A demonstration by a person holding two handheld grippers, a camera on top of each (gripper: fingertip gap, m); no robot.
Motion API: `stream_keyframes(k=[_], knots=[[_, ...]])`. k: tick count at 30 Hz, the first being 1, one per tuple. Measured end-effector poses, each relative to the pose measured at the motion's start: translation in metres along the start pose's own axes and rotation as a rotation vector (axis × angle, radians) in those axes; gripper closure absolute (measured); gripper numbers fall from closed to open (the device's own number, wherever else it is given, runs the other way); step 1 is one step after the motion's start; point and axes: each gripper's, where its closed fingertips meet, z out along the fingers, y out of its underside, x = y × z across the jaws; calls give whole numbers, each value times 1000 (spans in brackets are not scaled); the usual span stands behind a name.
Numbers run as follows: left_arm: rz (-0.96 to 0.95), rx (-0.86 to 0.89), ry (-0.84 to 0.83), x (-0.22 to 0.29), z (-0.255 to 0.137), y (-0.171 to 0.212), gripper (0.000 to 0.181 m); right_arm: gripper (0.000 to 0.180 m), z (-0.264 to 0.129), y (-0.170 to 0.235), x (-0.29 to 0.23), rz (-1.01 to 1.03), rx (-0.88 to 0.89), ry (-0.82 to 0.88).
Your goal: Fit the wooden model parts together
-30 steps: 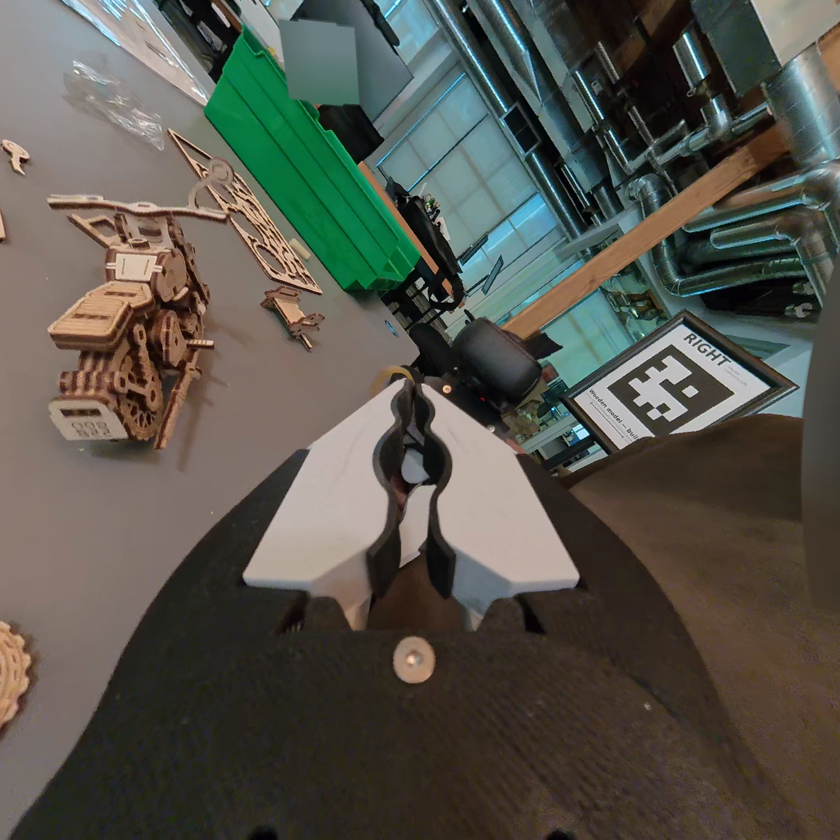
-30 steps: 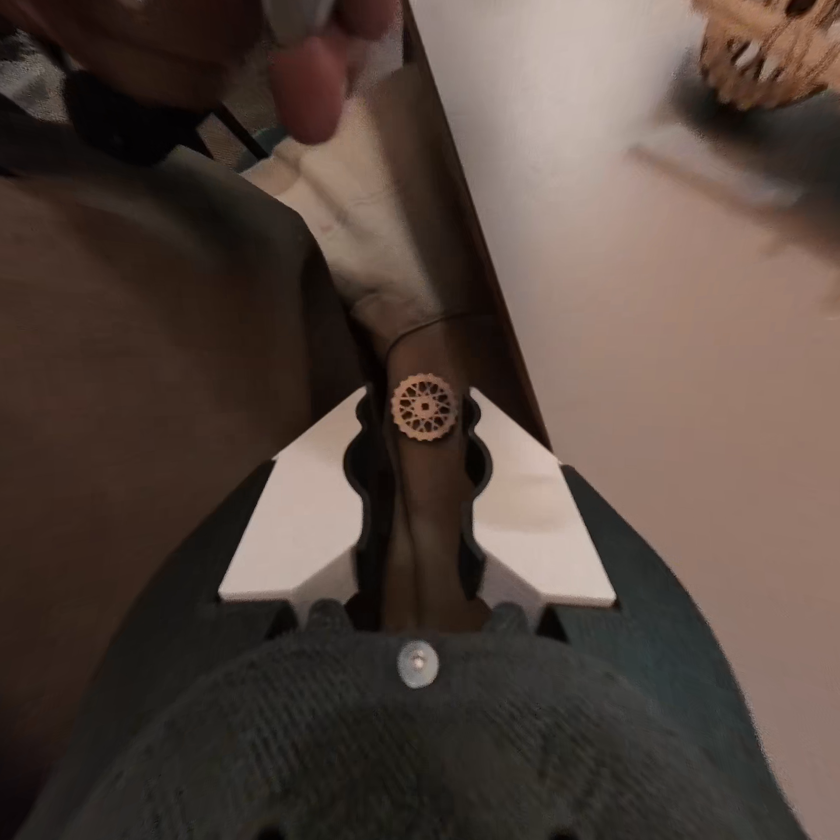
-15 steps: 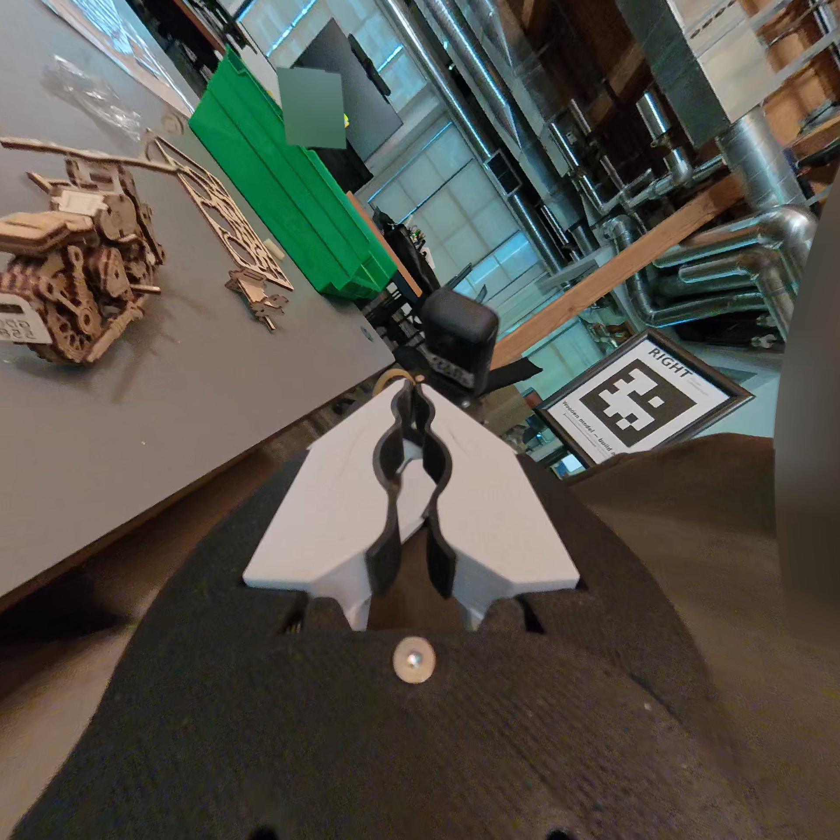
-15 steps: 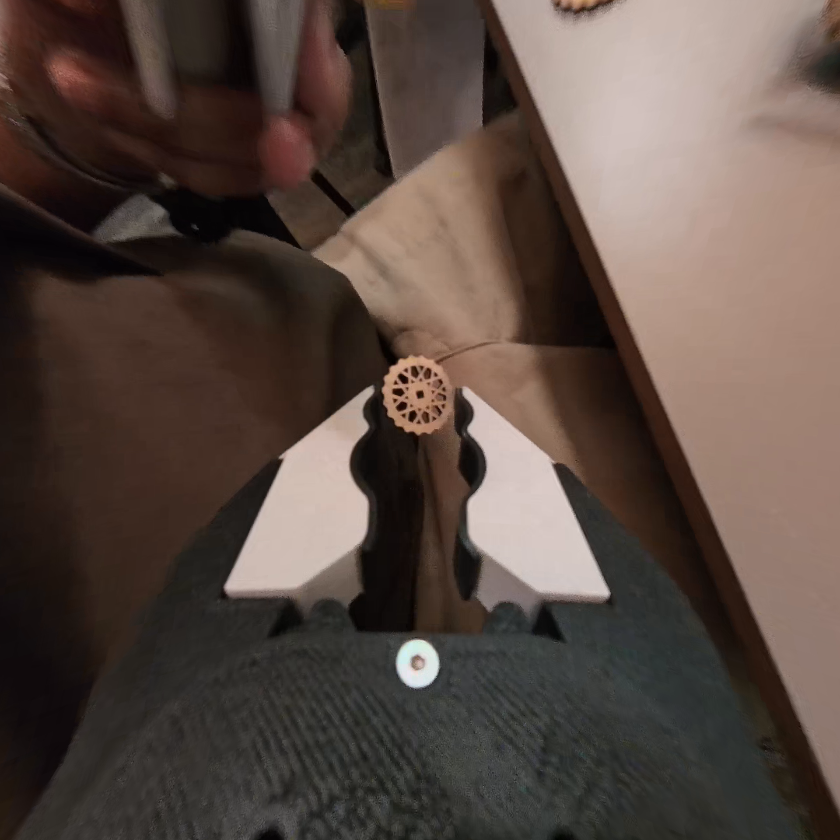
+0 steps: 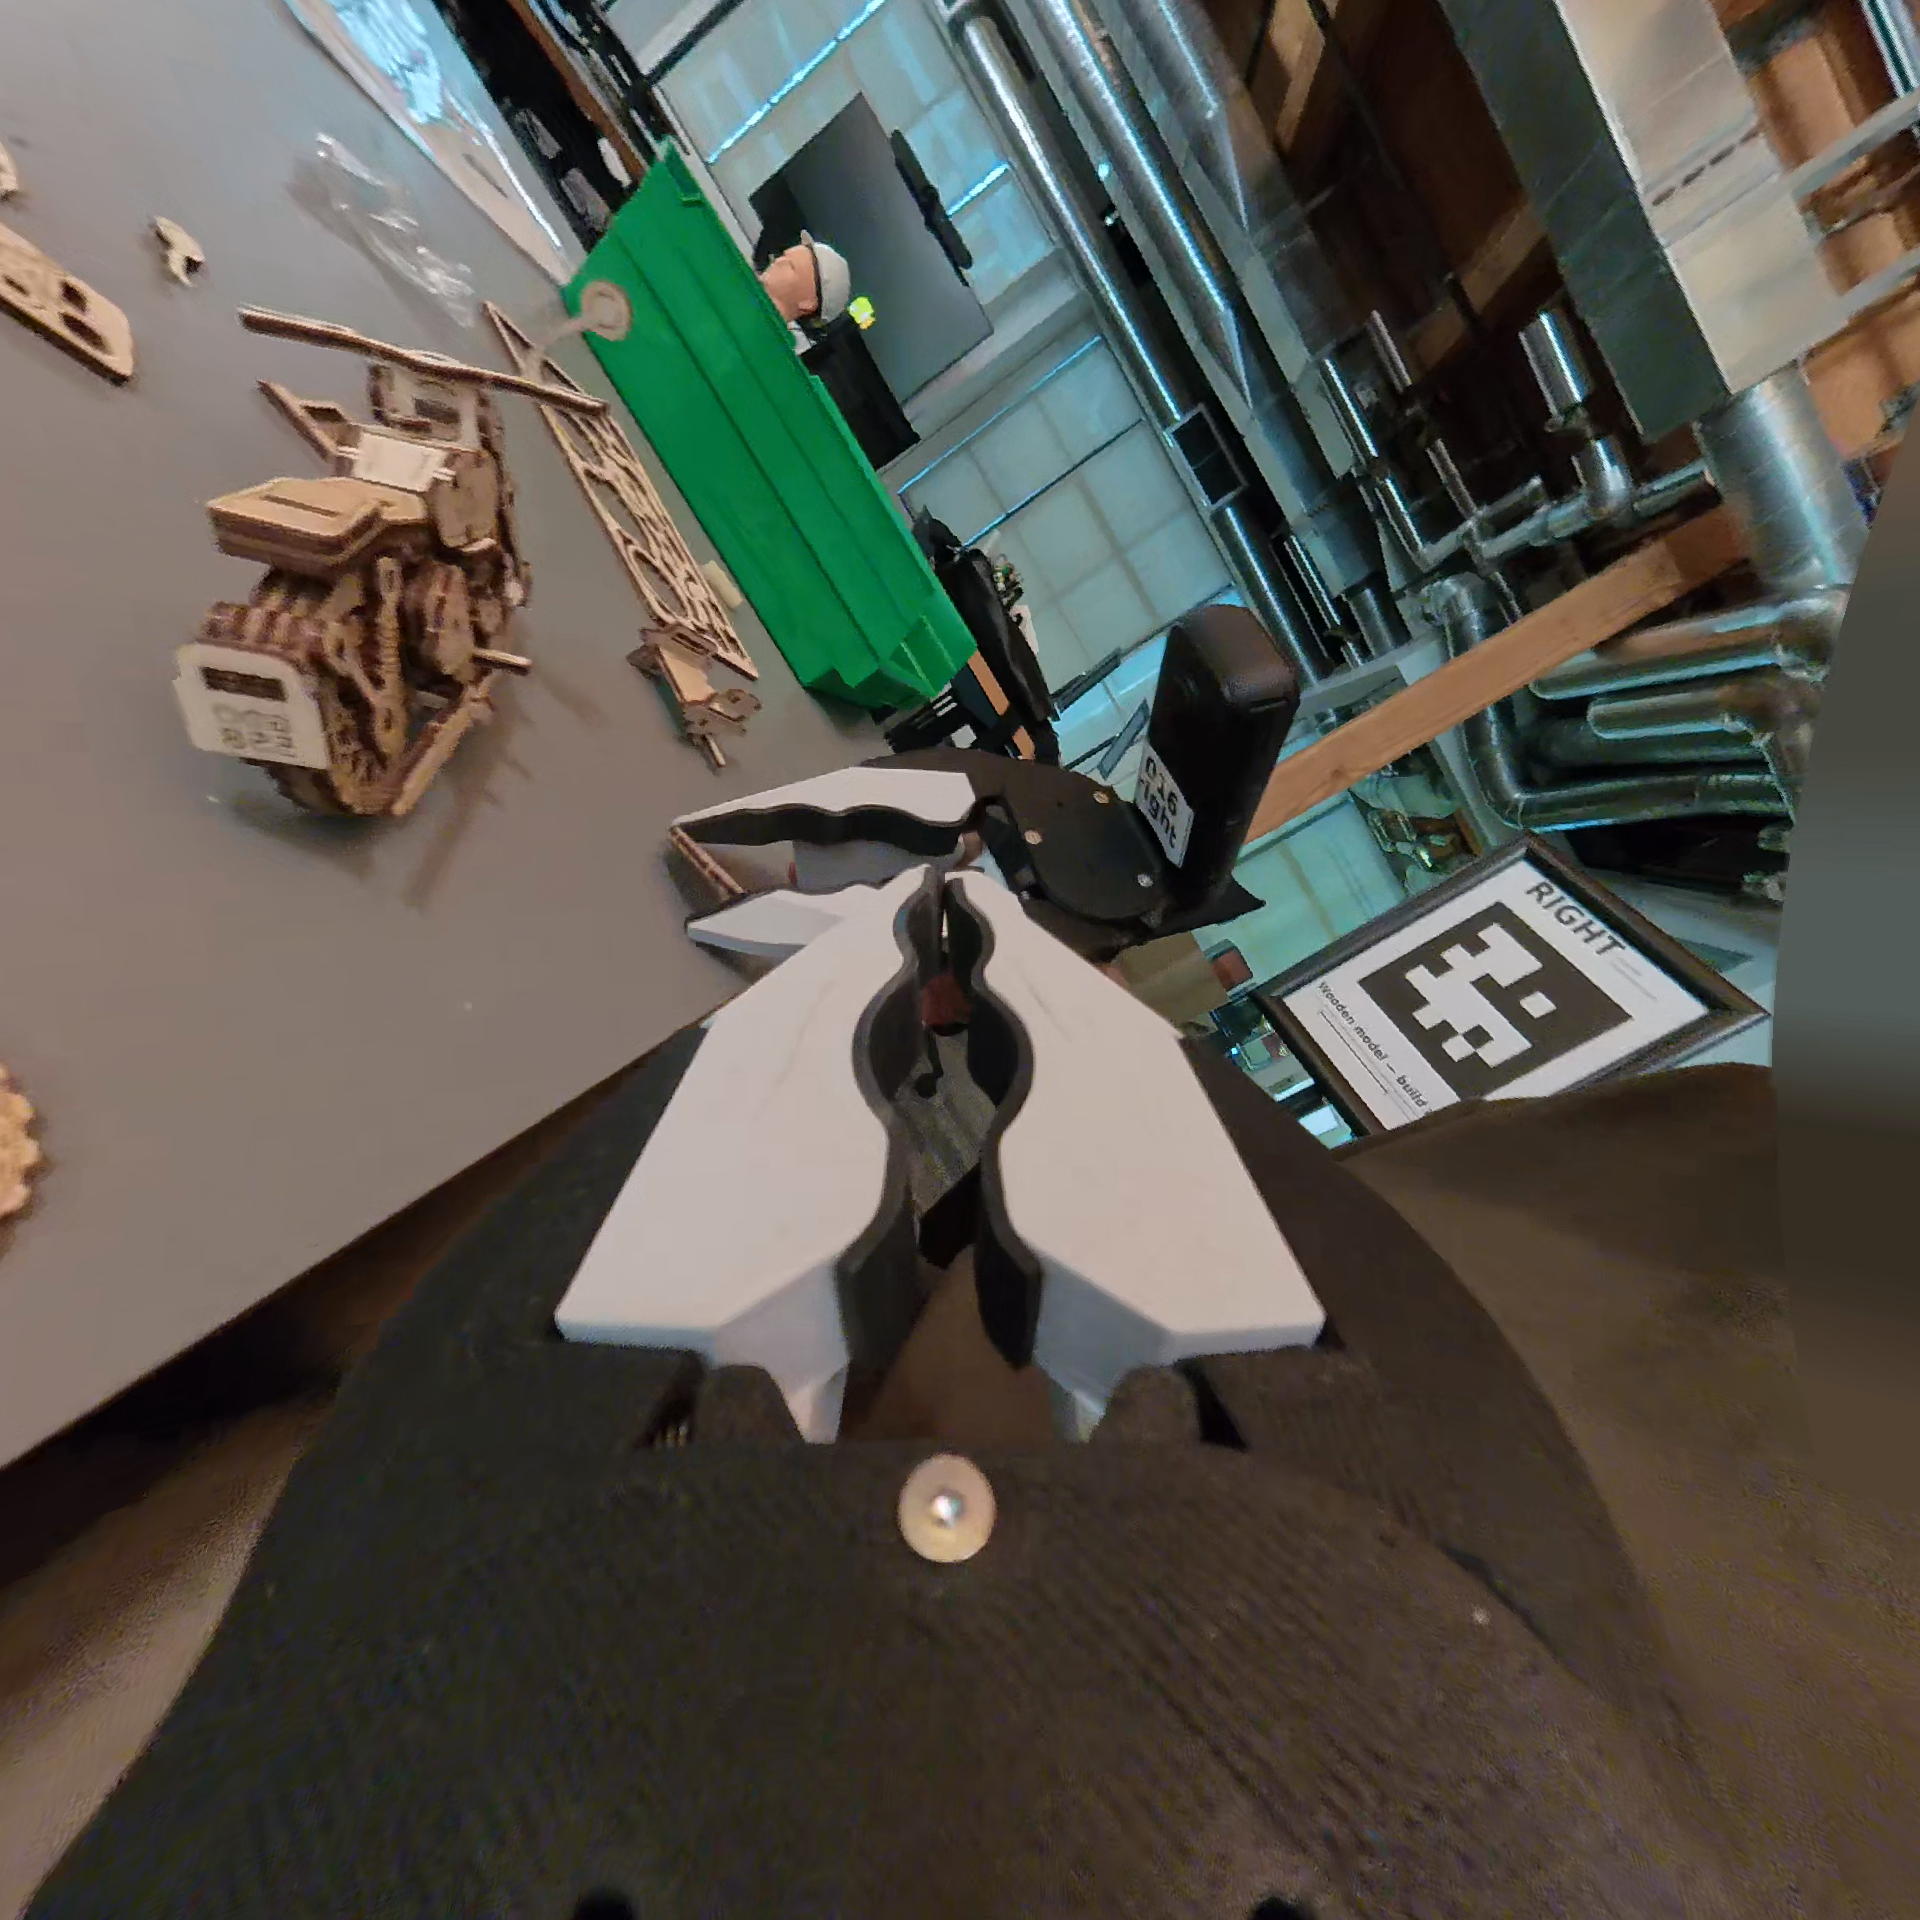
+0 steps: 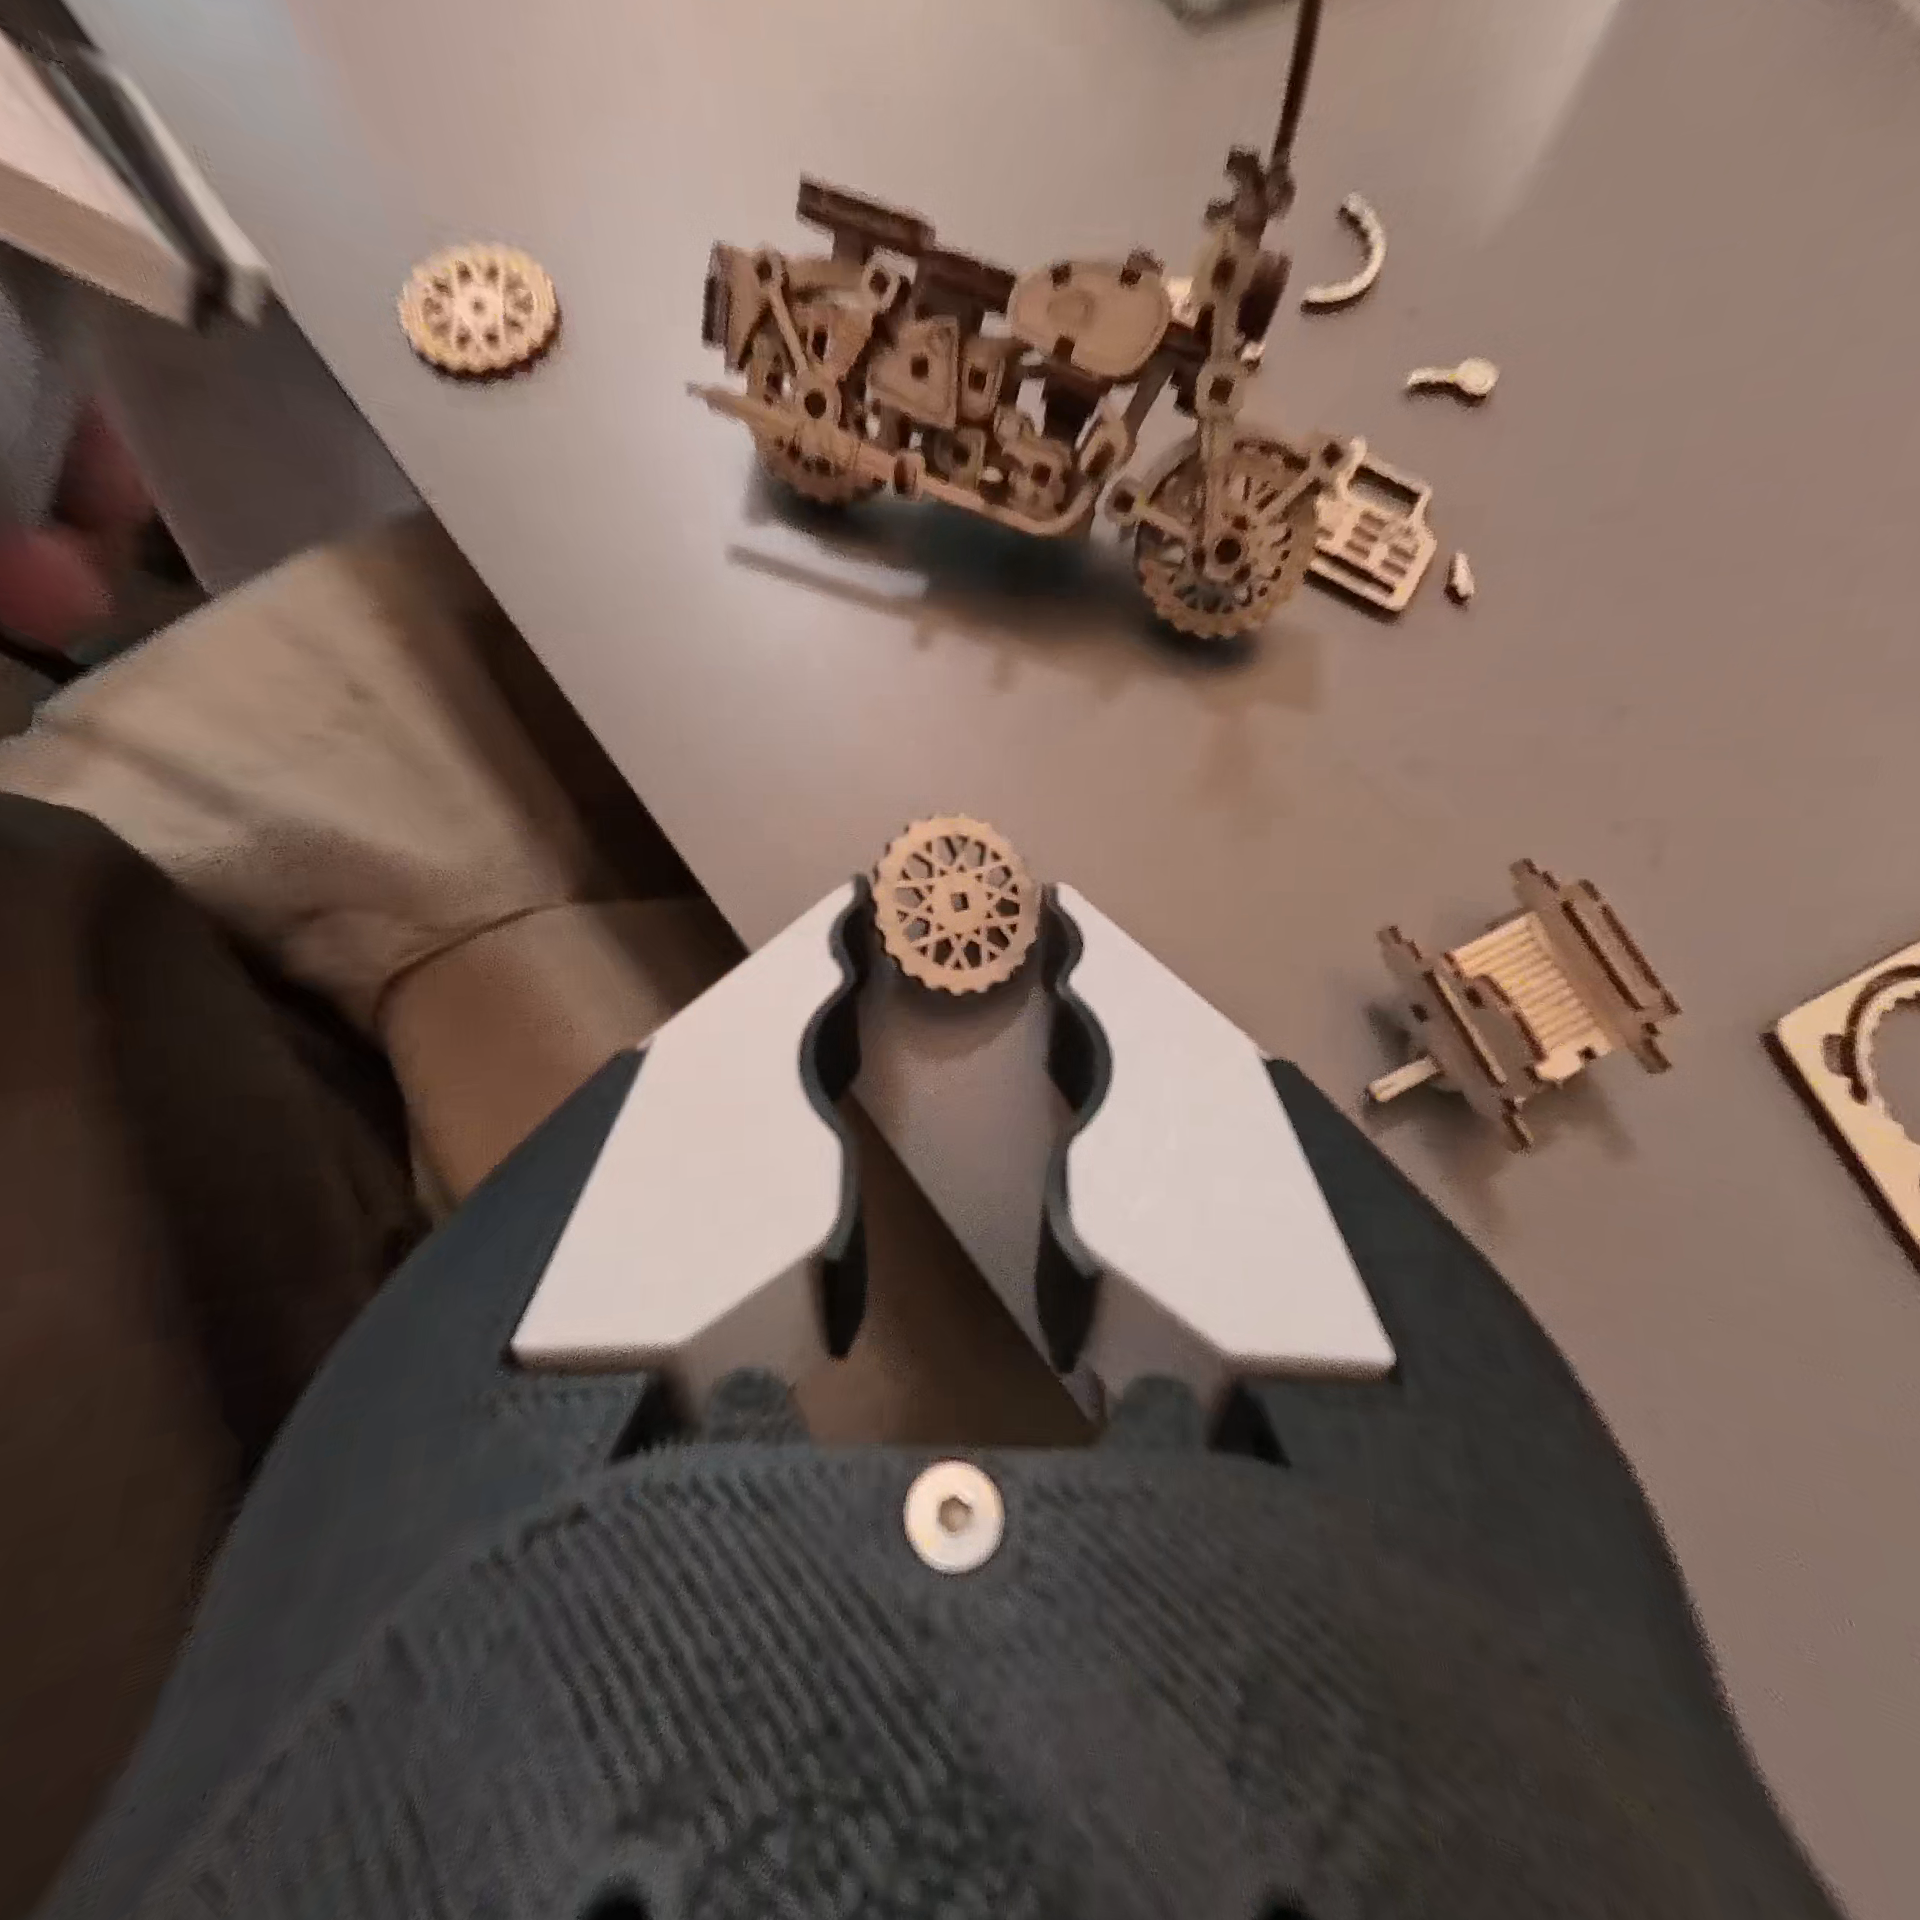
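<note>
Now the right claw, pinching the small wooden gear, has swung up over the desk, near the motorbike model. The left claw is closed, empty. Fitting comes next.

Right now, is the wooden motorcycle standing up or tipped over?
Standing up: the brown wooden motorcycle model rests on both wheels on the grey table.

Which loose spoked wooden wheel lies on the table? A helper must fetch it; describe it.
On the grey table, find the wooden motorcycle model. Left of its rear end, near the table's edge, lies a flat toothed spoked wheel, alone, unlike the similar wheel clamped in the right gripper.
</note>
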Motion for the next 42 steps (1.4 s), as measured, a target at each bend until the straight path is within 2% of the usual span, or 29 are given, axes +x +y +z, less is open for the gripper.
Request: stream_keyframes(k=[2, 4, 7, 14, 23, 31, 34, 39, 42], knots=[[-15, 1, 0, -4, 1, -3, 181, 143, 2, -2, 2, 12, 5, 6], [-23, 5, 0, -6, 1, -5, 181, 130, 1, -1, 3, 17, 11, -1], [-23, 11, -5, -8, 0, -6, 181, 125, -3, 0, 6, 39, 30, -7], [-6, 17, -5, -6, -4, -6, 181, 128, -22, -24, 14, 47, 177, 37], [28, 50, 1, 15, -13, 6, 181, 135, -57, -28, 0, 93, 330, 14], [81, 52, -44, 30, -24, 30, 181, 136, -81, 8, -29, 191, 309, -13], [34, 77, -43, 35, -37, 41, 181, 135, -94, 27, -47, 267, 306, -17], [-92, 104, -15, 53, -65, 80, 181, 134, -115, 59, -95, 398, 300, -68], [-105, 111, -30, 64, -83, 107, 181, 134, -129, 72, -128, 417, 302, -79]])
